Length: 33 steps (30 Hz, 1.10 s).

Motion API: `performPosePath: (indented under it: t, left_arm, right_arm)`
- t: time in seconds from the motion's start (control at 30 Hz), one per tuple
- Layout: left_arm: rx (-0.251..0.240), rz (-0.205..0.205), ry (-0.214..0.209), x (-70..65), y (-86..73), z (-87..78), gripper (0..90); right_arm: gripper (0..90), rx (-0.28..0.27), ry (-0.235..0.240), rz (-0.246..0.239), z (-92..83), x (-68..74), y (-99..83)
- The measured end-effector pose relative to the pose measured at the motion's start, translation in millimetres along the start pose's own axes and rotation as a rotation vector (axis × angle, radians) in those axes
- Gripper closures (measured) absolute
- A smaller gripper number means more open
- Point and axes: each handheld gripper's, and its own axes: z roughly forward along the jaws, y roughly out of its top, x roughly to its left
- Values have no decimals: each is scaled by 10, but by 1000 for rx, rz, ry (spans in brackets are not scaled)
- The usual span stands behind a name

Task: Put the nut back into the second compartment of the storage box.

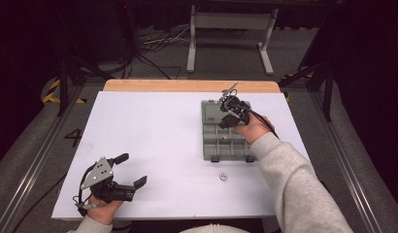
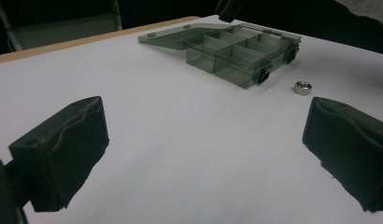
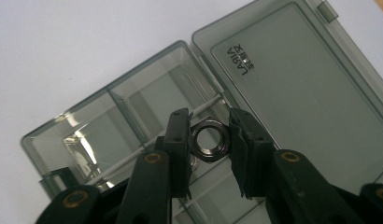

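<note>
Smoke-grey translucent plastic: a compartment box is lying open on the white bench, toward the right half, its flat lid folded out on the far side. The box's near edge with two dark latches is facing the person; wide bare bench is stretching to the left of it and in front of it, with the wooden far edge just behind the lid.

Steel hex nut: it is sitting clamped between the fingers of the right gripper, flat faces against the pads, bore facing the camera. It is hanging over the box, above the dividers near the hinge line, not touching the plastic as far as can be told.

Second hex nut: it is lying loose on the bench just in front of the box's near edge, apart from it, and well apart from either gripper.

Left gripper: it is resting at the near left corner of the bench, close to the front edge, its fingers standing wide with nothing between them but bare bench, pointing toward the box and the loose nut.
</note>
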Motion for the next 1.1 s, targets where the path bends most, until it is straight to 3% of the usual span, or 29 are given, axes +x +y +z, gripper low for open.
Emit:
performPosePath:
  t: [0.27, 0.57, 0.63, 0.73, 0.87, 1.1]
  left_arm:
    - [2, 0, -1, 2, -1, 0, 11]
    - [7, 5, -4, 7, -1, 4, 11]
    - [3, 6, -2, 8, -1, 3, 11]
    - [6, 4, -5, 8, -3, 4, 11]
    - [6, -1, -4, 3, -5, 10, 11]
    - [15, 9, -4, 7, -4, 15, 10]
  right_arm:
    - [701, 48, 16, 8, 208, -9, -44]
    - [696, 120, -7, -22, 400, 31, -58]
    - [642, 116, -25, -33, 399, 38, -57]
    - [561, 104, -54, -44, 339, 52, -62]
    - [506, 50, -55, -34, 147, 71, -77]
    - [303, -80, -11, -62, -318, 291, -156]
